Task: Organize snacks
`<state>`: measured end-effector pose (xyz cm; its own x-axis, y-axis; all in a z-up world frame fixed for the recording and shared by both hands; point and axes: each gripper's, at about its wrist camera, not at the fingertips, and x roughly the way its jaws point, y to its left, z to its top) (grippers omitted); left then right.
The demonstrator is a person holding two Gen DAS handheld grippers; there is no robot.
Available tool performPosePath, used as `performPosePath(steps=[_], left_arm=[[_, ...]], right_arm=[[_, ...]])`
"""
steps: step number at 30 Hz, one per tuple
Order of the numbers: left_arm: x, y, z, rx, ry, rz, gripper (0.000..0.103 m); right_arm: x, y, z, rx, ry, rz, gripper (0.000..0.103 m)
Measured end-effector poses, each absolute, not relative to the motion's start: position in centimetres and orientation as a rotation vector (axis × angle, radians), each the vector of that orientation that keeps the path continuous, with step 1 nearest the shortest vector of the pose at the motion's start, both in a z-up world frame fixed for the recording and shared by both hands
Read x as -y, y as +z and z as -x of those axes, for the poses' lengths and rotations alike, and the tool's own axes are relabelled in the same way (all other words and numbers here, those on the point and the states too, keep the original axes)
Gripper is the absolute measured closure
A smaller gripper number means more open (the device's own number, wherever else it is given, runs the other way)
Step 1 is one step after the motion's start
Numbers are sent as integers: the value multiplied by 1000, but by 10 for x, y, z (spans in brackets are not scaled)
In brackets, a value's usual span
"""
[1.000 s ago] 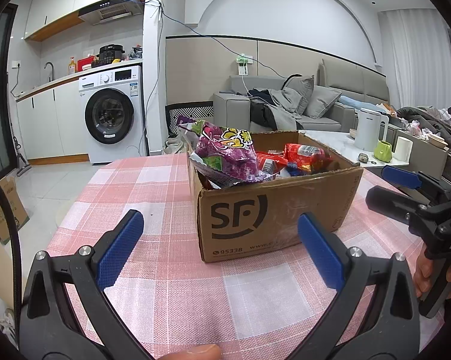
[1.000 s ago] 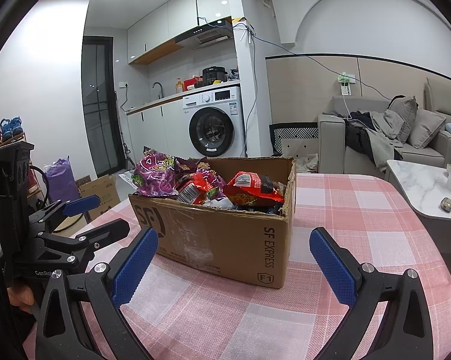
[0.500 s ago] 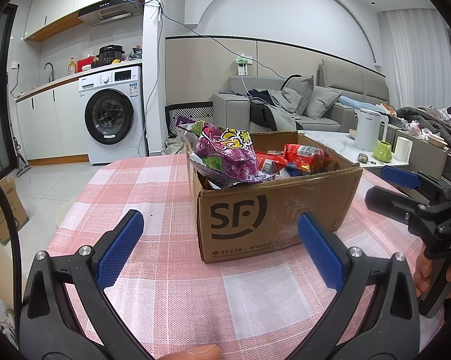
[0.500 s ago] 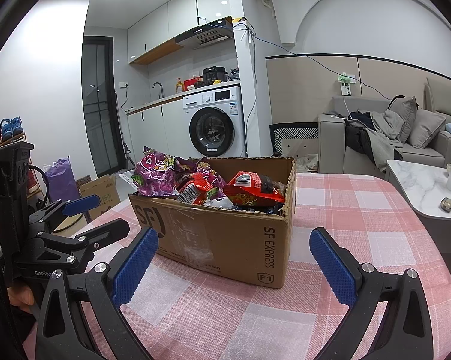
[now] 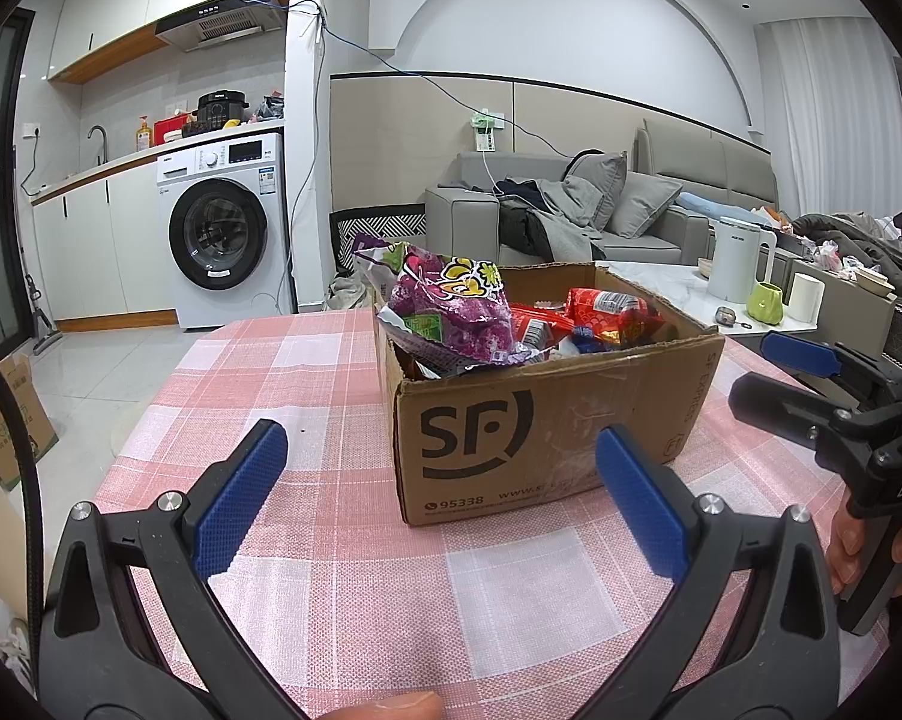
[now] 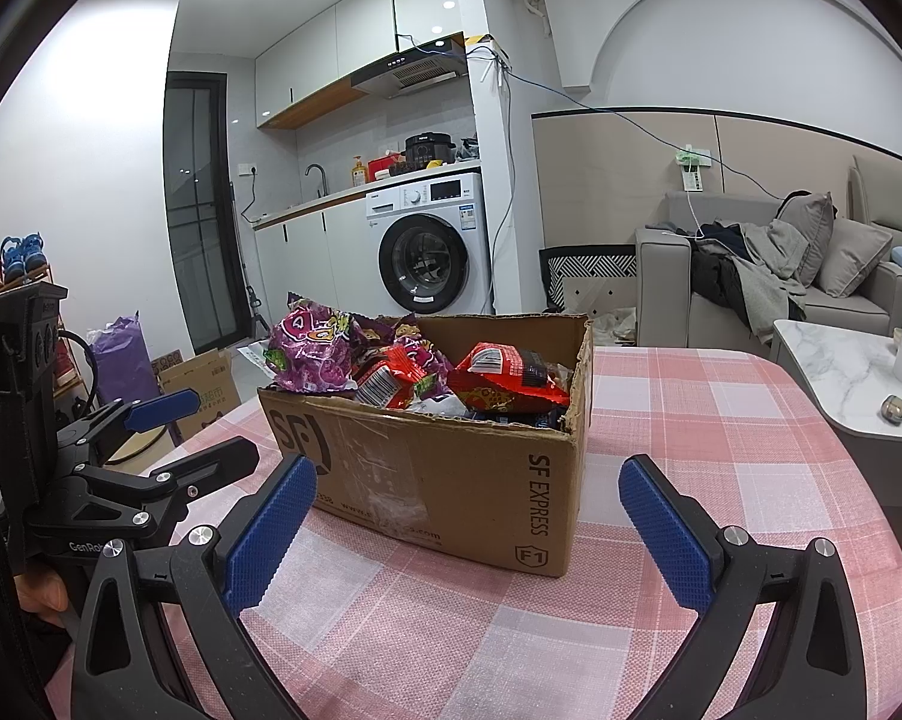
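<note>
Sitting toward the far middle of the worktop (image 5: 330, 570), on its pink-and-white checked cloth, an open cardboard box (image 5: 541, 432) printed with "SF" holds the snacks; a purple snack bag (image 5: 457, 312) rises above the box's left rim, and red snack packets (image 5: 607, 312) lie beside it toward the right; further wrappers lie lower inside the box, too crowded to tell apart.

Facing the box from the near side, the left gripper (image 5: 444, 486) has its blue-padded fingers spread wide with nothing between them; it hangs short of the box's printed front wall, not touching it; a thumb tip shows at the bottom edge of the left wrist view.

To the right, the right gripper (image 6: 466, 519) is likewise spread wide and empty; it points at the box's near corner, apart from the cardboard; in the left wrist view a hand (image 5: 871, 546) grips its handle at the right edge.

Behind the worktop stand a washing machine (image 6: 429, 246) under a kitchen counter, a grey sofa (image 5: 619, 216) strewn with clothes, and a white kettle (image 5: 739, 267) on a marble side table.
</note>
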<state>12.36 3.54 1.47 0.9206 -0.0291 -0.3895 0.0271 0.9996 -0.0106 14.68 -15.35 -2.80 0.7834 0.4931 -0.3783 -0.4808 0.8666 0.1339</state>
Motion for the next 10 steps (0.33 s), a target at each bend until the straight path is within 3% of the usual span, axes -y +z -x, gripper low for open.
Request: performPosePath(steps=[10], left_arm=[[-35,15,-124,-398,-30,5,0]], right_arm=[[153,-28,-147,-416,526,-30,0]])
